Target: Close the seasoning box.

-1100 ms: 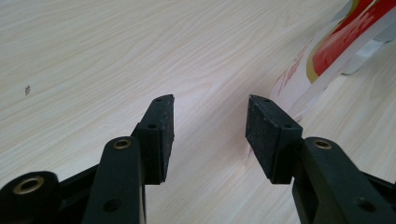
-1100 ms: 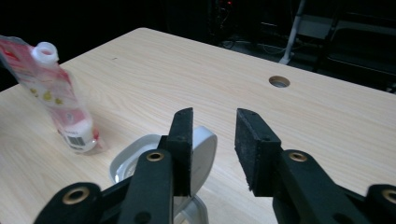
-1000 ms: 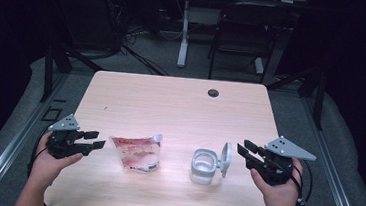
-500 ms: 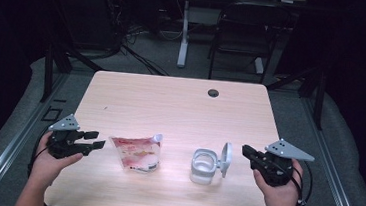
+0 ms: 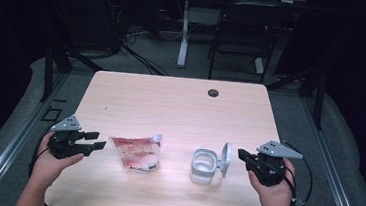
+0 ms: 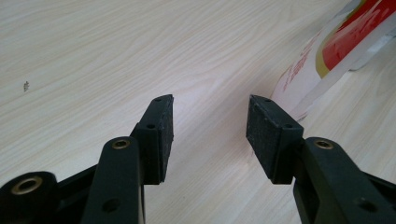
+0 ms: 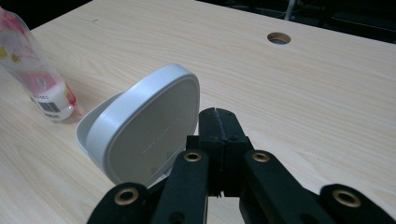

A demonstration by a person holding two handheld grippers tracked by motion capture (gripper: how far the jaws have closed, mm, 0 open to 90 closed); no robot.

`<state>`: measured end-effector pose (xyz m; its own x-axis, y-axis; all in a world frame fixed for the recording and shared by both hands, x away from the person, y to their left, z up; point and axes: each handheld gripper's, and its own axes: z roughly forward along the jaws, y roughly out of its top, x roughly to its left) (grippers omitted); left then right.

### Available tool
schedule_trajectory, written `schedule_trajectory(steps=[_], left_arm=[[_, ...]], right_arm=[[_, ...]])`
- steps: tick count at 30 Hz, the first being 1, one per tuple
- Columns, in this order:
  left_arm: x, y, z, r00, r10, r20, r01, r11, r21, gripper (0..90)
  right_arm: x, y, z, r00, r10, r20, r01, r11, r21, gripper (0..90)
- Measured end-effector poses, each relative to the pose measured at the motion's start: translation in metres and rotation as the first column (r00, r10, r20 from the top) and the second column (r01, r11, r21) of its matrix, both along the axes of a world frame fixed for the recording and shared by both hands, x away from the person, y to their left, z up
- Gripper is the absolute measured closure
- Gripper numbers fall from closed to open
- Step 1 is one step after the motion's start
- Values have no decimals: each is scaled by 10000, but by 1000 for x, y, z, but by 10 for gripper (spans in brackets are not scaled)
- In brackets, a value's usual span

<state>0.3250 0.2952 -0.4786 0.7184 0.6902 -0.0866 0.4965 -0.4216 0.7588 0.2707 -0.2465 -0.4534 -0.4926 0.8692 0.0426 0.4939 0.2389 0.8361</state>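
A white container (image 5: 204, 165) with its hinged lid (image 5: 226, 159) raised is seen near the front of the counter (image 5: 171, 102), a red-and-white pouch (image 5: 136, 152) lying to its left. The right gripper (image 5: 242, 154) is held just beside the lid, its jaws just closed together on nothing. The left gripper (image 5: 98, 141) is held near the pouch, jaws apart and empty.
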Motion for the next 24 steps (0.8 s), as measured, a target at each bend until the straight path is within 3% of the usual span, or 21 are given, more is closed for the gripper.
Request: schedule_trajectory(steps=[24], left_arm=[[0, 6, 1, 9998, 154, 87, -154, 9999, -40, 518]], right_arm=[[3, 29, -8, 9961, 863, -172, -864, 9963, -15, 900]])
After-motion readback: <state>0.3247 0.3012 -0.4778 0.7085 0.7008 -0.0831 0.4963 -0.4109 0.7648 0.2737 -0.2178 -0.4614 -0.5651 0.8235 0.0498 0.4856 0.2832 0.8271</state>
